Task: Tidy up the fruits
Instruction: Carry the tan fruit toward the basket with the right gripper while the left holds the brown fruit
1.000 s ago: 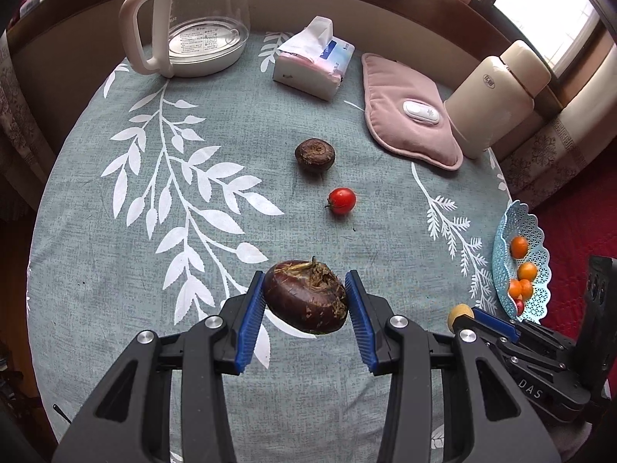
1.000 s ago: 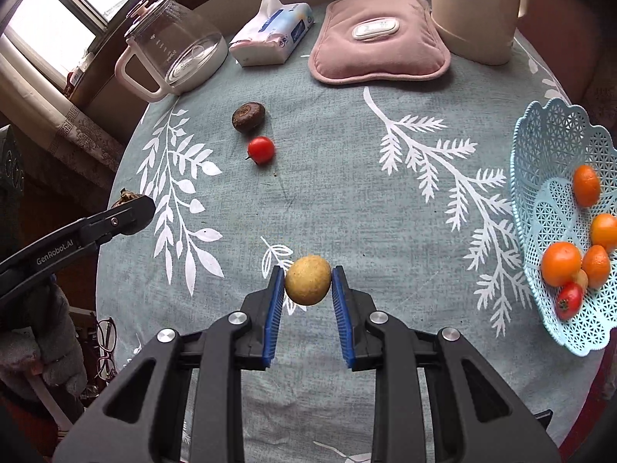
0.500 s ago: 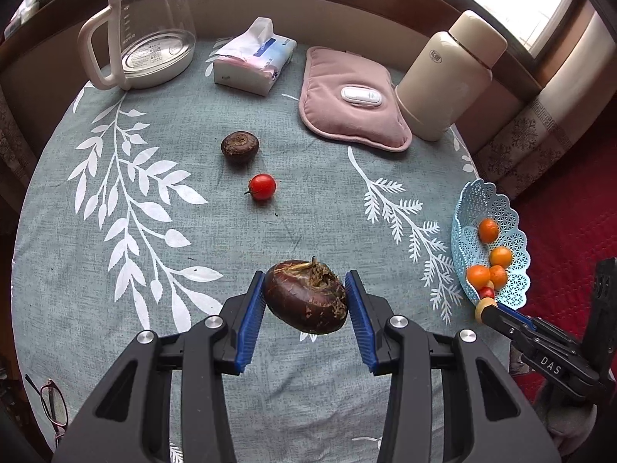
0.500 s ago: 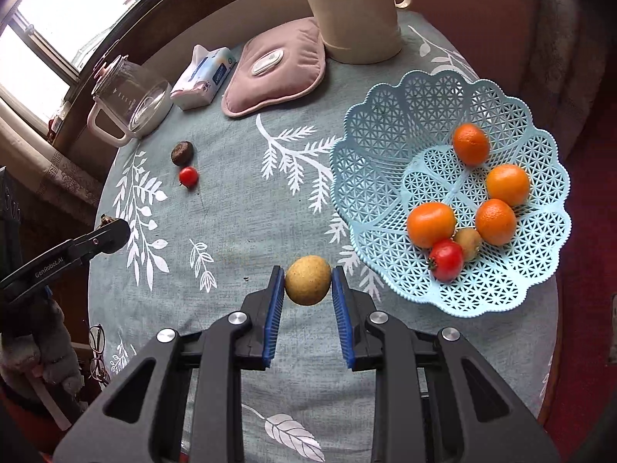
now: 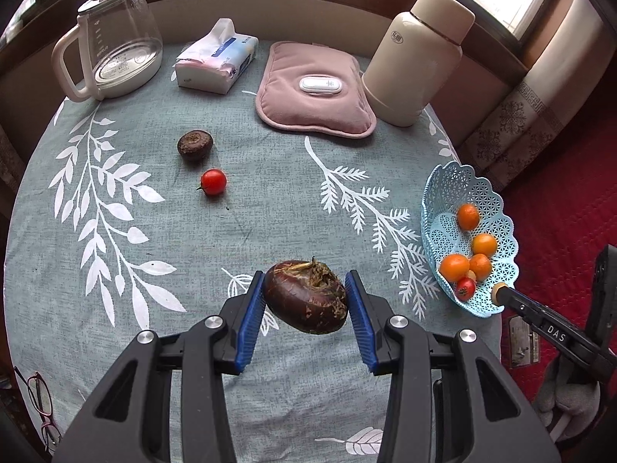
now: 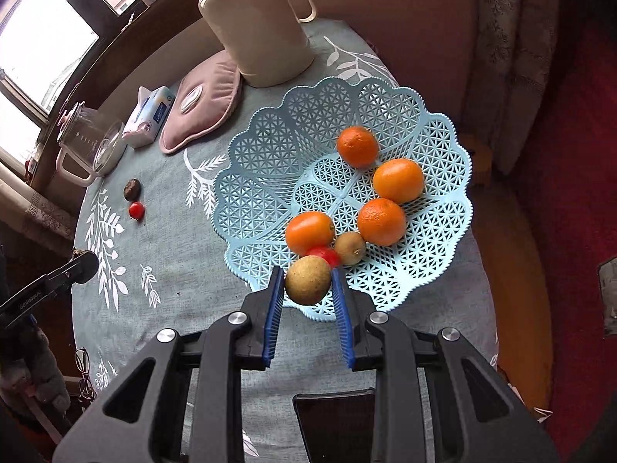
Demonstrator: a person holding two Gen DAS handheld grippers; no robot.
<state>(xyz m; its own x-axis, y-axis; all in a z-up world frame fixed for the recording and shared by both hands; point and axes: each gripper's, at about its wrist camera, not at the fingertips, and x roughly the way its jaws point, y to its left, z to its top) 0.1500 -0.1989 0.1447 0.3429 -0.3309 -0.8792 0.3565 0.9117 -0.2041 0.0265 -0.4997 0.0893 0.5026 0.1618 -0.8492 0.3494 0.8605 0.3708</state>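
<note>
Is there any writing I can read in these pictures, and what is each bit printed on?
"DAS": white letters on the black right gripper, seen from the left wrist view.
"GenRobotAI", or close to it: small and blurred, on the black left gripper, seen from the right wrist view.
Clear glass kettle: scale marks and base label, too small.
Cream thermos flask: small logo, unreadable.
Blue-and-white tissue pack: print blurred.

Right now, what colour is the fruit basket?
Light blue lattice plastic basket with a scalloped rim; clearest in the right wrist view.
</note>
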